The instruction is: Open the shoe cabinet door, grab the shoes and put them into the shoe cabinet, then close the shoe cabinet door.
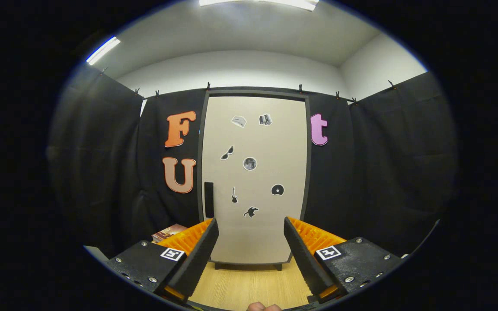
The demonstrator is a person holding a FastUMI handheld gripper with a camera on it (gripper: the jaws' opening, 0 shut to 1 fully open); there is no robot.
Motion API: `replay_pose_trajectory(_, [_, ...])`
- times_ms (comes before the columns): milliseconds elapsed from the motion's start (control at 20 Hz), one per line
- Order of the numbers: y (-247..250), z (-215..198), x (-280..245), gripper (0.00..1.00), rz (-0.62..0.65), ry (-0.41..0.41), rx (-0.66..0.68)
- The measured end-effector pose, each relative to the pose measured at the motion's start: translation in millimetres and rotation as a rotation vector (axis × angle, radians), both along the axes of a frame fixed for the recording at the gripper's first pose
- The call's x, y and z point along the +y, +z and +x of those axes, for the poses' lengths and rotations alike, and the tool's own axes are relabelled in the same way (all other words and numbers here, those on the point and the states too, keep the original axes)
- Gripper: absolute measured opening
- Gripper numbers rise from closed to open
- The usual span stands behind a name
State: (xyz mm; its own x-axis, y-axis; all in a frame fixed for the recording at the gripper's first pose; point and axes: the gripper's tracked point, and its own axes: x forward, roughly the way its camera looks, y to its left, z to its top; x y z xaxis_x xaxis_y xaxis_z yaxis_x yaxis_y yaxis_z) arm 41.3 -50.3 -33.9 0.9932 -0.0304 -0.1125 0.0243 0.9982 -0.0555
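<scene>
The shoe cabinet (255, 142) stands straight ahead against the black cloth wall. It is tall, with a beige door in a dark frame, and the door is closed. Several small stickers dot the door. A dark vertical handle (209, 199) sits at the door's left edge, about halfway down. My gripper (251, 227) is open, with nothing between its fingers. The fingers point at the lower part of the door, still some way from it. The handle lies up and to the left of the left fingertip (211, 229).
A light wooden floor (249, 287) runs from under the fingers to the cabinet's short feet. A small brownish object (169, 232) lies on the floor left of the cabinet, beside the left finger. Black cloth walls close in both sides. A bit of a hand (263, 307) shows below the fingers.
</scene>
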Motion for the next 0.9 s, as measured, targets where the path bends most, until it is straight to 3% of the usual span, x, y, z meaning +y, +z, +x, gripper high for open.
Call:
replay_pose_trajectory(450, [4.4, -39.0, -78.0, 0.95, 0.031, -0.006, -0.020])
replay_pose_trajectory(900, [19.1, -47.0, -92.4, 0.95, 0.054, -0.070, -0.052])
